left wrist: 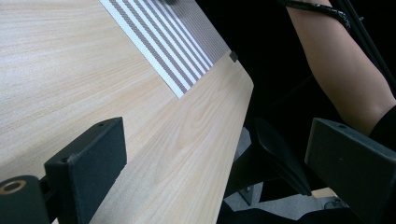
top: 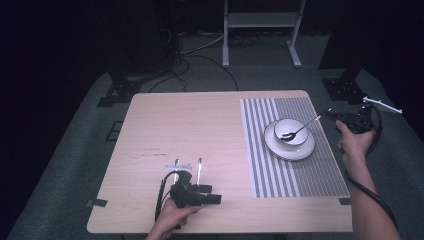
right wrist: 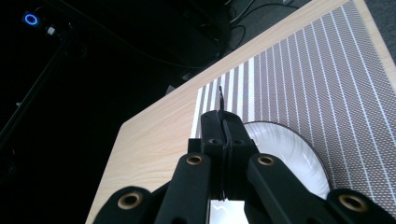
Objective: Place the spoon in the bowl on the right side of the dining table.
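A white plate (top: 291,148) with a small white bowl (top: 295,126) on it stands on a striped placemat (top: 280,170) at the table's right. A metal spoon (top: 301,129) rests with its head in the bowl. Its handle runs up to my right gripper (top: 330,114), which is shut on it beside the table's right edge. In the right gripper view the jaws (right wrist: 222,121) are pressed together with the thin handle sticking out between them, above the plate (right wrist: 289,149). My left gripper (top: 212,194) lies low near the front edge, pointing right, open and holding nothing (left wrist: 217,140).
A slim metal piece (top: 199,169) lies on the wooden table (top: 190,125) just beyond the left gripper; I cannot tell what it is. The person's right forearm (left wrist: 341,60) reaches along the table's right side. A white stand (top: 260,22) and cables sit on the floor behind.
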`<state>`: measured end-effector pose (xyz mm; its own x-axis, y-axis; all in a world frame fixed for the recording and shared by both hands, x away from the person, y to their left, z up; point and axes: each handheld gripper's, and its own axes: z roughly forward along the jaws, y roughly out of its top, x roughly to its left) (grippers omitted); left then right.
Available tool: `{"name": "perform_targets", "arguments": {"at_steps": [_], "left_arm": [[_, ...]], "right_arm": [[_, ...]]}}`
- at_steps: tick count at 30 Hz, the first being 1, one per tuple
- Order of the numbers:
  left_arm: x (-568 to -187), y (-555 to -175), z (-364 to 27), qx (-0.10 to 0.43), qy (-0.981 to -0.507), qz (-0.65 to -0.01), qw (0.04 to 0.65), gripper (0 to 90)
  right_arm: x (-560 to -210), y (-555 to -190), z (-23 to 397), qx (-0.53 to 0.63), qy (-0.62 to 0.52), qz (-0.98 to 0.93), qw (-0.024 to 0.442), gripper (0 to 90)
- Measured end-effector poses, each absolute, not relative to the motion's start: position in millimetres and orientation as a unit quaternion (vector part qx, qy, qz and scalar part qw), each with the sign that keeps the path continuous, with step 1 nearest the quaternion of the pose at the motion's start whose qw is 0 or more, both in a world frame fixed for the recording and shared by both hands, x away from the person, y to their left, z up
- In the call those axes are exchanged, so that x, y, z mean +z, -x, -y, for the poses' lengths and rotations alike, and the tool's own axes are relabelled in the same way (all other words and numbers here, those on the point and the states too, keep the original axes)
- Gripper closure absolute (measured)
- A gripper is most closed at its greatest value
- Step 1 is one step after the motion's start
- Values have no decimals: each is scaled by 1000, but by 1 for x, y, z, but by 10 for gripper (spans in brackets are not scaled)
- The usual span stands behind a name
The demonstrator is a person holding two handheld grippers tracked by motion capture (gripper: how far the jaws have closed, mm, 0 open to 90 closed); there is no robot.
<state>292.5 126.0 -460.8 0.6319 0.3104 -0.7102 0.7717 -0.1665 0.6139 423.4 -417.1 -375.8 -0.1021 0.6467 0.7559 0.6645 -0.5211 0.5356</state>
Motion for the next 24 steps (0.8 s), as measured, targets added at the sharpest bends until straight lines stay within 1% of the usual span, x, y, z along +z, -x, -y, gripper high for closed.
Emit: {"name": "perform_targets", "arguments": {"at_steps": [24], "left_arm": [[-461, -293, -126, -218, -731, -370, 530, 39]], "right_arm": [[-402, -424, 423, -539, 691, 481, 2, 890]]}}
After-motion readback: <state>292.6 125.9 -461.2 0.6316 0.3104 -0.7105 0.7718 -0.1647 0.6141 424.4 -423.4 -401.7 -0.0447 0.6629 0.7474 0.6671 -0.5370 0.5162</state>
